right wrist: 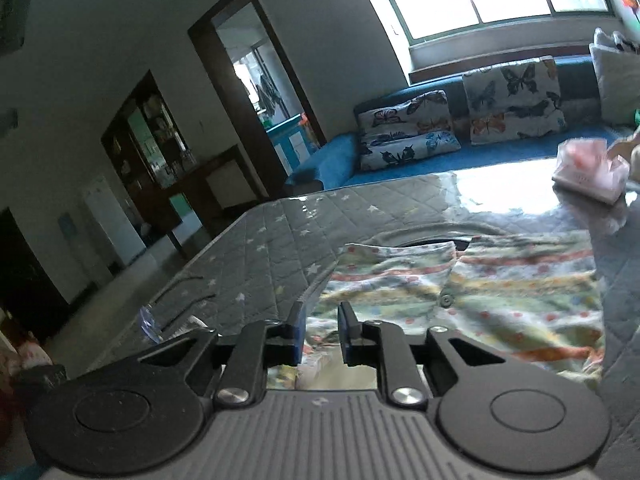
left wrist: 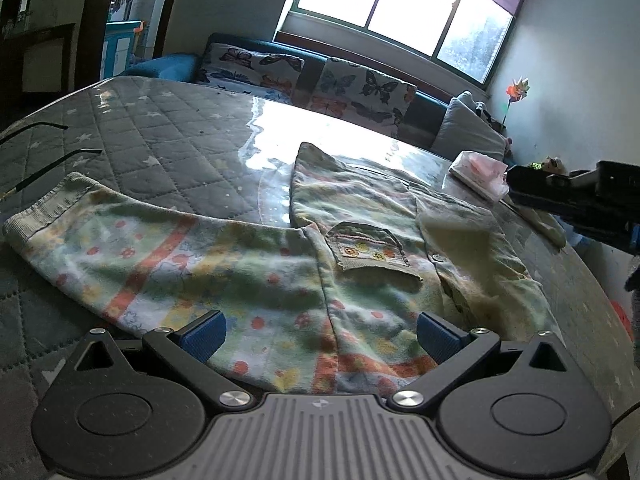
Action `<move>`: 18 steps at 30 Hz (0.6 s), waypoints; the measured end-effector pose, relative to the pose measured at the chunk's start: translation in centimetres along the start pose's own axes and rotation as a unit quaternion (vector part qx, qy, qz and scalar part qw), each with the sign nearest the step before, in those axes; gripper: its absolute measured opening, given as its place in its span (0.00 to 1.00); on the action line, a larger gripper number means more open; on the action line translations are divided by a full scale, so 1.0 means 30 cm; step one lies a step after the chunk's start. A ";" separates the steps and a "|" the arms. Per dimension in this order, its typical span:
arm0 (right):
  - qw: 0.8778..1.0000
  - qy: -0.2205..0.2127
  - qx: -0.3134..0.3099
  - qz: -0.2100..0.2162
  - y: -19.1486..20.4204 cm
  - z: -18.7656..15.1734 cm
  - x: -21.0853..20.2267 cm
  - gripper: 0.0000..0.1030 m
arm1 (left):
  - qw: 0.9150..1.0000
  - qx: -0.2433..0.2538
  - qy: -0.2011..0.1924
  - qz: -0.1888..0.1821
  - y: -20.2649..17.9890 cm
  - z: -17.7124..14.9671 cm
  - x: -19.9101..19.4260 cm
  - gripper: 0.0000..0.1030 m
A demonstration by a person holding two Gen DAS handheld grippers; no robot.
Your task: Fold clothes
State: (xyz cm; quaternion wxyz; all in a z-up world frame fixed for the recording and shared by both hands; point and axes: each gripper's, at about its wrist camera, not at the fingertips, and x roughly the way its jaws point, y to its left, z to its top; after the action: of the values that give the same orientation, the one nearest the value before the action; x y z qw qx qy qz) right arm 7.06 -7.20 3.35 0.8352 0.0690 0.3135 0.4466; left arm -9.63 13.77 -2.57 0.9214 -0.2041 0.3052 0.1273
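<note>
Left gripper (left wrist: pixel 320 334): held low over the near hem of the child's shirt (left wrist: pixel 312 264), aimed downward across it; blue pads (left wrist: pixel 202 336) are spread wide, with cloth seen below the gap and nothing pinched
Right gripper (right wrist: pixel 322 332): pointed down at the near edge of the shirt (right wrist: pixel 500 292); jaws are drawn close with a narrow gap left between them, and no cloth is seen caught there, only shirt fabric below; in the left wrist view its dark body (left wrist: pixel 576 200) is seen at the right edge, raised above the table
Child's shirt: laid flat on the table, front up, patterned with orange bands and small flowers; one sleeve (left wrist: pixel 100 248) is stretched out to the left, a chest pocket (left wrist: pixel 368 252) is seen near the middle, and the placket side is partly turned over by a button (left wrist: pixel 438 258)
Table (left wrist: pixel 168 140): covered by a grey quilted star-print cloth under a clear glossy sheet on which window glare is reflected
Tissue pack (left wrist: pixel 478 172): set at the far right of the table, apart from the shirt
Room: a blue sofa (right wrist: pixel 400 164) with butterfly cushions (left wrist: pixel 252 68) is placed under a bright window (left wrist: pixel 400 4); a doorway (right wrist: pixel 256 92) and a dark cabinet (right wrist: pixel 156 136) are seen on the left wall
</note>
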 end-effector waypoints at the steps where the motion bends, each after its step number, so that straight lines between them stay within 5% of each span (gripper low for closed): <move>1: 1.000 0.003 -0.007 -0.005 -0.005 0.001 -0.011 0.20 | 1.000 0.000 -0.001 -0.001 -0.001 0.002 -0.001 1.00; 6: 0.995 0.050 -0.065 -0.059 -0.057 -0.029 -0.054 0.28 | 1.000 0.009 -0.002 -0.015 -0.027 0.020 0.005 1.00; 13: 0.979 0.142 -0.094 -0.115 -0.197 -0.207 -0.093 0.29 | 0.997 0.056 0.002 -0.061 -0.140 0.049 0.034 0.94; 18: 0.981 0.127 -0.087 -0.116 -0.236 -0.210 -0.134 0.28 | 0.991 0.091 0.006 -0.093 -0.229 0.073 0.071 0.80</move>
State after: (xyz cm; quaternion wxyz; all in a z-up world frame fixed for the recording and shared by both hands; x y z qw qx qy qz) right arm 6.72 -15.59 -2.60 0.8372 -0.0983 0.3832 0.3777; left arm -4.37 8.94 -0.23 0.9422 -0.1479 0.3005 0.0112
